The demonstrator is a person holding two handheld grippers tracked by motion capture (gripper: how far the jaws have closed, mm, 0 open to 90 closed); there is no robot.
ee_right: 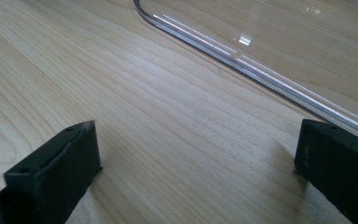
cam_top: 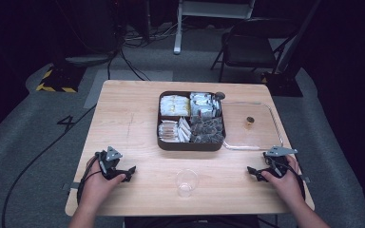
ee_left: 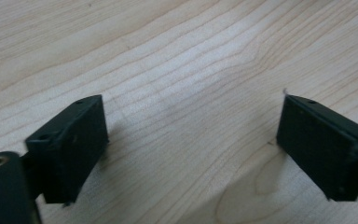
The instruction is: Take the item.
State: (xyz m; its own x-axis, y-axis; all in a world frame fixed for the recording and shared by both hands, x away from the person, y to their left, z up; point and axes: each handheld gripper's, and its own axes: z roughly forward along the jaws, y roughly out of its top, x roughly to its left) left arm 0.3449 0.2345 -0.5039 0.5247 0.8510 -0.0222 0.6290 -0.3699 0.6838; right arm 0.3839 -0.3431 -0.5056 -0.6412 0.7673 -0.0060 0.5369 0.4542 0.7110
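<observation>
high view: my left claw and right claw rest on the table either side of one clear cup, both released, gripping nothing, prob staged to start. 1 box w/ 4 compartments of packets sits beyond the cup, 1 clear tray beside it holding 1 small jar.
</observation>
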